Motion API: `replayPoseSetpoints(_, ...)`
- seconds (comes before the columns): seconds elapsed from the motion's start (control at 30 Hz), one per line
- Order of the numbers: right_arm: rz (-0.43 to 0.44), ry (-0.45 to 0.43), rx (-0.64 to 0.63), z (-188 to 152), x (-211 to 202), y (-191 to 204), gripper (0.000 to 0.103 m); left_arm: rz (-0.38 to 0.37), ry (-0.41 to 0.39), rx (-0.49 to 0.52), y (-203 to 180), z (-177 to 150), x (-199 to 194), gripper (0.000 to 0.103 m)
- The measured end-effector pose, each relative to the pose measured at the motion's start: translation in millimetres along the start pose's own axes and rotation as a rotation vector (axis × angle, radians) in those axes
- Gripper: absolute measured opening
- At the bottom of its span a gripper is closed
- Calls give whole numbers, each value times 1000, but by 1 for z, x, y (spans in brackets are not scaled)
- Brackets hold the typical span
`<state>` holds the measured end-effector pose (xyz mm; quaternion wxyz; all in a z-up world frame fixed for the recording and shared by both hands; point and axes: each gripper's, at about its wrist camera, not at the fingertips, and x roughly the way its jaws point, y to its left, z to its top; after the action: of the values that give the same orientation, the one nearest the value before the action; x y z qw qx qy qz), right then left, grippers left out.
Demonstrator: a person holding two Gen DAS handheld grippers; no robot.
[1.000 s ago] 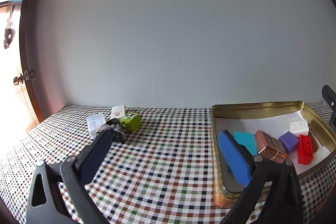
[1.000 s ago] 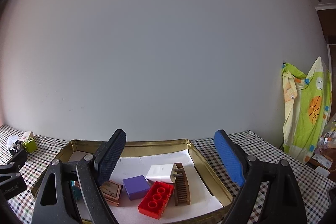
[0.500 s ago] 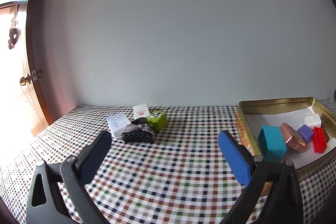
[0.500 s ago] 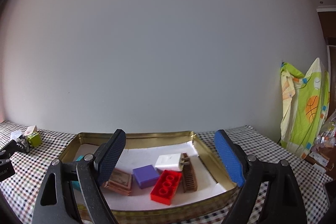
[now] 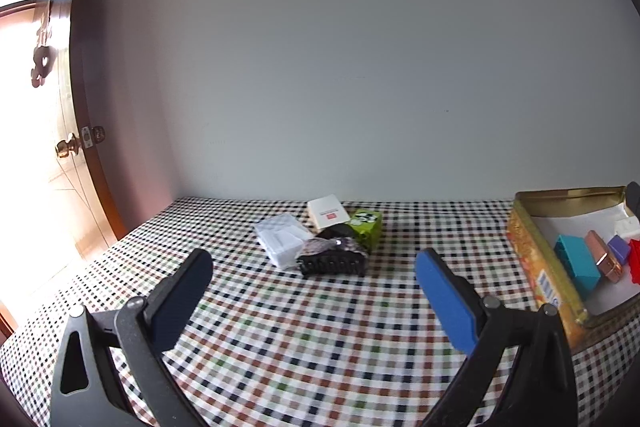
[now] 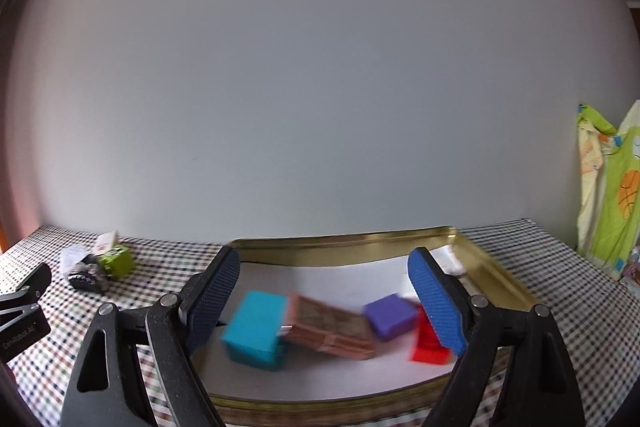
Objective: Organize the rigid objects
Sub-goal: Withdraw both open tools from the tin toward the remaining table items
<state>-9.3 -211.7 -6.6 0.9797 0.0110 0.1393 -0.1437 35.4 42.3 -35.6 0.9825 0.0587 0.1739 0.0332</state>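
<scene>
Your left gripper (image 5: 316, 275) is spread wide and holds nothing. It points across the checked tablecloth (image 5: 320, 331) at the loose cluster still to be sorted, which lies near the far edge of the tabletop, towards its left end. The cluster comprises a green box (image 5: 367, 227), a white packet (image 5: 282, 239), a small white card box (image 5: 327, 213) and a dark toothed clip (image 5: 332, 261). These items touch or overlap one another, so judge a clean side approach to be difficult; the clip, nearest to you, appears the easiest first pick.

Your right gripper (image 6: 324, 299) is likewise released and empty. It hangs over the near rim of the gold tin (image 6: 344, 247), which stands at the right end of the tabletop and serves as the collection point. The tin already contains a teal block (image 6: 256, 331), a copper-coloured case (image 6: 328, 327), a purple cube (image 6: 390, 315) and a red brick (image 6: 428, 343).

Limits of view:
- The right wrist view is motion-blurred; surface detail on the tin contents cannot be read.
- The right finger covers most of the red brick and a white item behind it.
- In the left wrist view the frame edge cuts off the tin's right side.
- Print on the boxes is too small to read.
</scene>
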Motion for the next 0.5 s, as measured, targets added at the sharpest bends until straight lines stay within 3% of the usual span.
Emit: replayPoseSetpoints(0.5,162,52,-16,-2,14,97,88,35,59,-87,62,-4,34,103)
